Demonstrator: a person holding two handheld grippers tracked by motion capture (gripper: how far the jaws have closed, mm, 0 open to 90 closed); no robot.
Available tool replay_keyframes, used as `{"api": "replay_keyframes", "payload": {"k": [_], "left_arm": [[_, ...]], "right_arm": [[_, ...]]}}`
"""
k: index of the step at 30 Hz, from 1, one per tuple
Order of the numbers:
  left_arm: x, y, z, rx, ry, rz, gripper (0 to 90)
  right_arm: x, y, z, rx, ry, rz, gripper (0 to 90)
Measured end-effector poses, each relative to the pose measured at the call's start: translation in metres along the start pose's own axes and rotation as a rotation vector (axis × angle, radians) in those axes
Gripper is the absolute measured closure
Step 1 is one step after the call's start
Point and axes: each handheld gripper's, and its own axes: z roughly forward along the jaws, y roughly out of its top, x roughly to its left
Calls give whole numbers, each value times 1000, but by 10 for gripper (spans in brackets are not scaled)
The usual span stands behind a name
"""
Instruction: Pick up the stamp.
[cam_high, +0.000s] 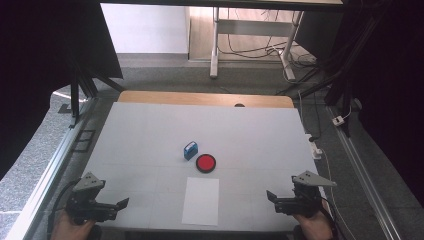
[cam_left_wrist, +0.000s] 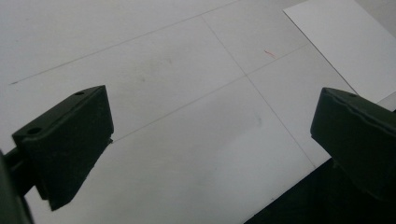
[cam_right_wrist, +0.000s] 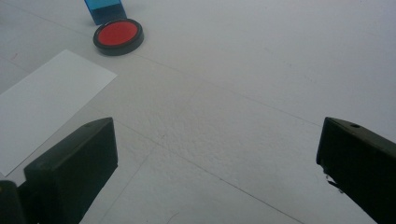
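Observation:
A small blue stamp (cam_high: 190, 150) stands near the middle of the white table (cam_high: 150, 135); its lower part appears as the blue stamp (cam_right_wrist: 105, 10) at the top of the right gripper view. Right beside it lies a round red ink pad (cam_high: 205, 163) in a black rim, also the ink pad (cam_right_wrist: 118, 35). A white sheet of paper (cam_high: 201, 201) lies nearer the front edge, seen too as paper (cam_left_wrist: 341, 42) and paper (cam_right_wrist: 42, 105). My left gripper (cam_high: 122, 204) rests open at the front left. My right gripper (cam_high: 270, 196) is open at the front right. Both hold nothing.
Aluminium rails (cam_high: 55, 165) run along both table sides. A white power strip (cam_high: 315, 148) sits at the right edge. Beyond the table stand desk legs (cam_high: 215, 42) with cables on the floor, and dark curtains hang at both sides.

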Motion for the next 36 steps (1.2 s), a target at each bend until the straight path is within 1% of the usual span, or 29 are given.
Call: {"api": "replay_keyframes", "payload": {"k": [2, 4, 5, 6, 7, 11, 12, 13, 14, 15, 16, 17, 20, 22, 27, 31, 33, 36], "left_arm": [[-1, 0, 1, 10, -3, 6, 0], [-1, 0, 1, 13, -4, 10, 0], [-2, 0, 1, 18, -2, 19, 0], [-2, 0, 1, 18, -2, 19, 0], [-2, 0, 1, 21, -4, 25, 0], [-4, 1, 2, 29, 6, 29, 0], [-4, 1, 3, 34, 4, 32, 0], [-4, 1, 3, 40, 4, 31, 0], [-4, 2, 5, 59, 9, 35, 0], [-4, 2, 5, 59, 9, 35, 0], [-5, 2, 6, 69, 14, 38, 0], [-5, 3, 6, 71, 10, 37, 0], [-4, 3, 6, 67, 11, 31, 0], [-3, 3, 6, 66, 6, 22, 0], [-2, 3, 6, 67, -6, 12, 0], [0, 3, 5, 64, -13, 5, 0], [1, 3, 4, 43, -23, -5, 0], [1, 3, 2, 29, -29, -7, 0]], "right_arm": [[1, 2, 4, -9, -3, -19, 0], [2, 3, 8, 22, 16, -27, 0], [2, 3, 9, 31, 22, -30, 0], [2, 3, 10, 37, 26, -31, 0], [2, 3, 10, 42, 31, -31, 0], [0, 3, 11, 56, 41, -15, 0], [-1, 3, 11, 69, 56, 1, 0], [-1, 3, 12, 75, 63, 6, 0], [-1, 3, 12, 80, 65, 6, 0], [-1, 4, 12, 86, 66, 1, 0], [0, 4, 12, 88, 65, -4, 0], [1, 4, 13, 97, 64, -14, 0], [2, 4, 14, 104, 65, -24, 0], [2, 4, 14, 104, 68, -23, 0], [0, 3, 13, 99, 79, -10, 0], [0, 4, 13, 104, 79, -18, 0], [1, 4, 14, 105, 80, -18, 0], [1, 4, 14, 105, 83, -18, 0]]}}
